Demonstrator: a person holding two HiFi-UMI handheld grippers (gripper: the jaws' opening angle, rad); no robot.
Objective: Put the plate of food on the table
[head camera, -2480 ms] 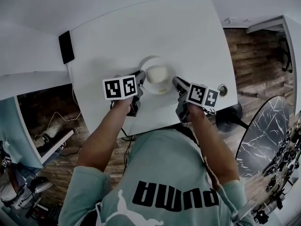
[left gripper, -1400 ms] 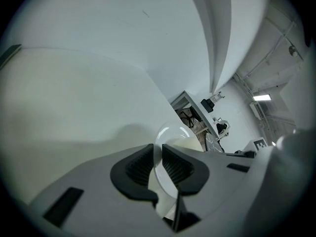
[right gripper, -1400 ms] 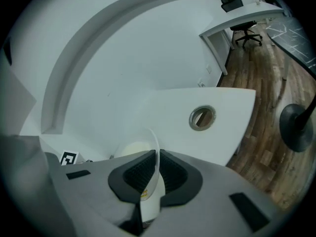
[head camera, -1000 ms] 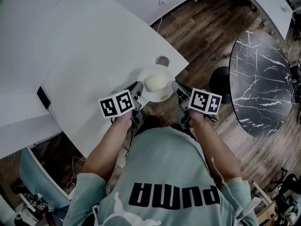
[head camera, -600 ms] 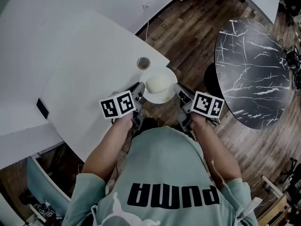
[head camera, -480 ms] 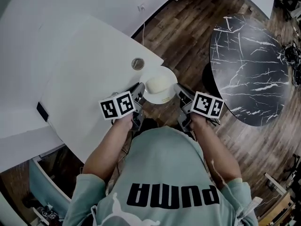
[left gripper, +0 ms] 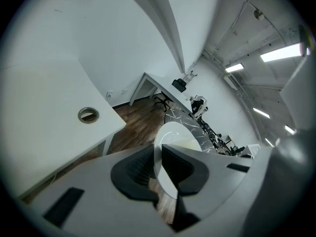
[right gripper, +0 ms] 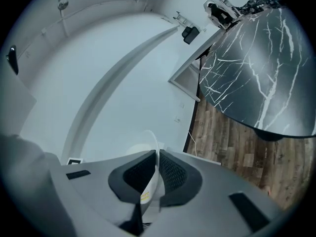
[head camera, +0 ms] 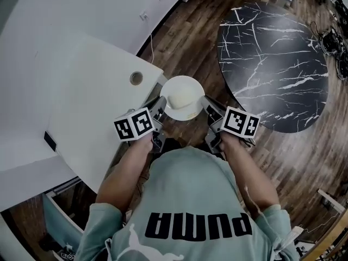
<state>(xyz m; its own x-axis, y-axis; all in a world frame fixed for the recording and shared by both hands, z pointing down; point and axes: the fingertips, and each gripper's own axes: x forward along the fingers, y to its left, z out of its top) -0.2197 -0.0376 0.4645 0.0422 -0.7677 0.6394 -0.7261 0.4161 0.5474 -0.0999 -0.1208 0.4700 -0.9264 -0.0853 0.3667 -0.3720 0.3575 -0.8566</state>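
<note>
A white plate [head camera: 185, 112] with a pale mound of food [head camera: 181, 97] hangs in the air over the wooden floor, between the white table and the marble table. My left gripper [head camera: 160, 106] is shut on the plate's left rim and my right gripper [head camera: 207, 105] on its right rim. In the left gripper view the thin rim [left gripper: 170, 132] runs between the two dark pads of the left gripper [left gripper: 157, 158]. The right gripper view shows the right gripper [right gripper: 157, 168] clamped the same way on the plate's edge [right gripper: 151, 141].
A white table [head camera: 76, 102] with a round cable hole [head camera: 136, 78] lies to the left, its corner close to the plate. A round black marble table [head camera: 272, 64] stands ahead to the right. Wooden floor [head camera: 185, 42] lies between them. White walls and desks stand farther off.
The plate, held by both grippers, has left the white table and now hangs past its corner over the floor. The marble table has come closer and more central in view.
</note>
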